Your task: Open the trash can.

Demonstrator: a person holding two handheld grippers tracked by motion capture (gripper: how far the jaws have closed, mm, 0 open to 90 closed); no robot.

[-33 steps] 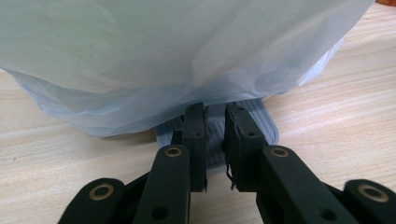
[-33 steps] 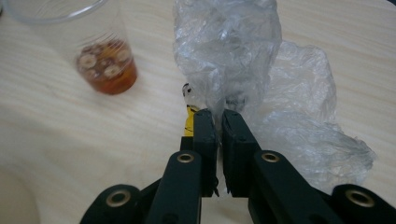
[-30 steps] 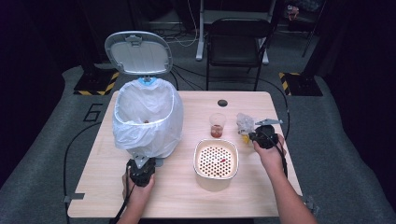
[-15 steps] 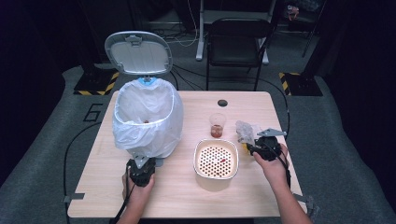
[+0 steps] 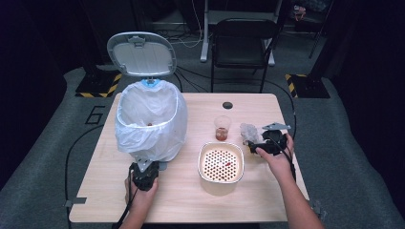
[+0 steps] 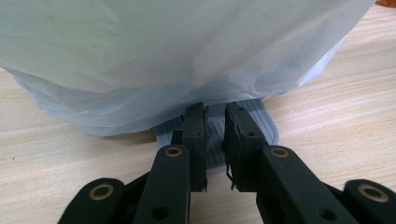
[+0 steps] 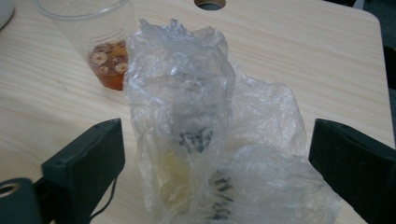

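Two tongs – left [image 6: 215,154] together | right [image 7: 215,163] apart round crumpled bag [image 7: 210,140] | cup [image 7: 100,42] – reddish liquid

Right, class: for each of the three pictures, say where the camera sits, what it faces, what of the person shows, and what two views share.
High view: above the table's near side, looking forward and down; both forearms, left gripper, right gripper.
Left gripper view: rides on it, facing the bin's pedal under the bag liner; shut jaws.
Right gripper view: faces the crumpled plastic wrap between open jaws.
Shared: the cup, in the high and right gripper views.
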